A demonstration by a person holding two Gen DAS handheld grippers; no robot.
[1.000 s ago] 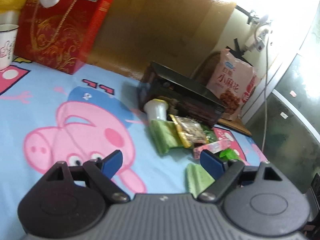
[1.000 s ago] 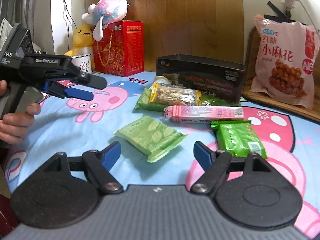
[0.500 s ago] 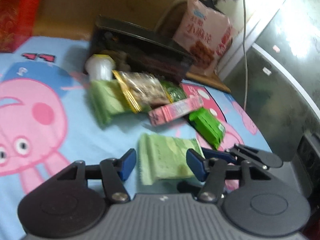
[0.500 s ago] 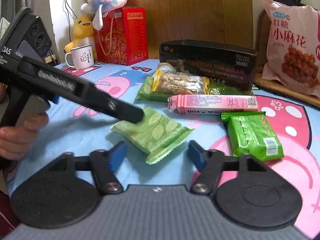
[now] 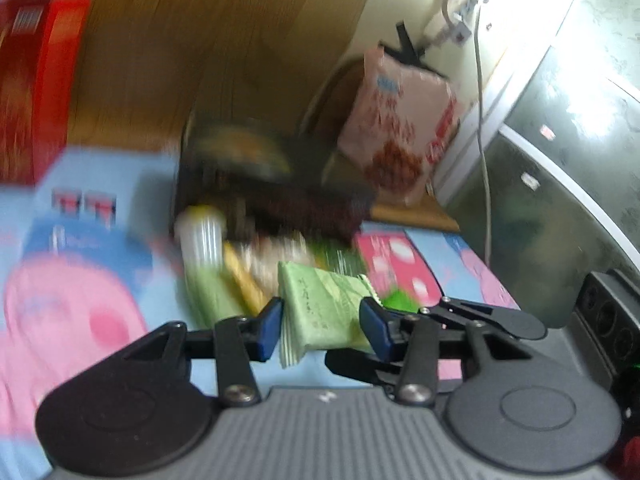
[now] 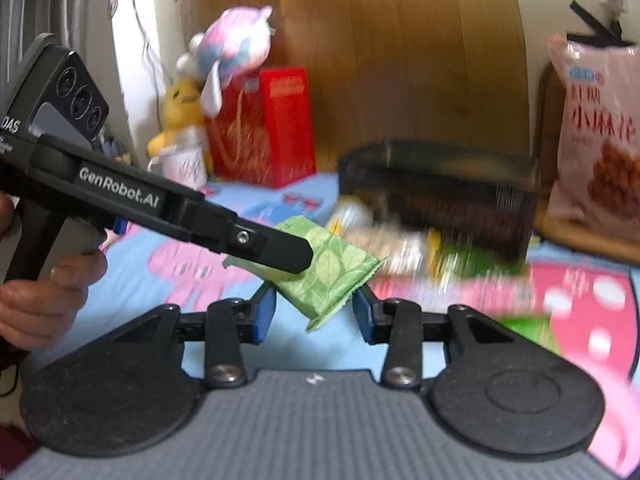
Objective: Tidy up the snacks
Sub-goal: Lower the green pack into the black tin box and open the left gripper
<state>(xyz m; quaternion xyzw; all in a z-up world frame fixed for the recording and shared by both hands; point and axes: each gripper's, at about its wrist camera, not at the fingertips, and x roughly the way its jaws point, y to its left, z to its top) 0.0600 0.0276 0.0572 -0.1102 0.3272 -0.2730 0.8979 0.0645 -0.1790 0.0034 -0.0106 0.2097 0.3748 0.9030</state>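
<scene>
While the left gripper (image 5: 320,326) clamps one green leaf-print packet (image 5: 320,312) and the right gripper's (image 6: 314,314) fingers stand apart, other snacks (image 6: 404,252) await sorting before the black box (image 6: 436,192).

"GenRobot.AI" stands on the left claw (image 6: 276,256); "小麻花" on the pink snack bag (image 6: 600,140).

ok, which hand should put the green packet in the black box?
Left. The left gripper is clamped on the green packet, which hangs tilted clear of the cloth, and the black box lies straight ahead of it. The right gripper is open and holds nothing.
</scene>
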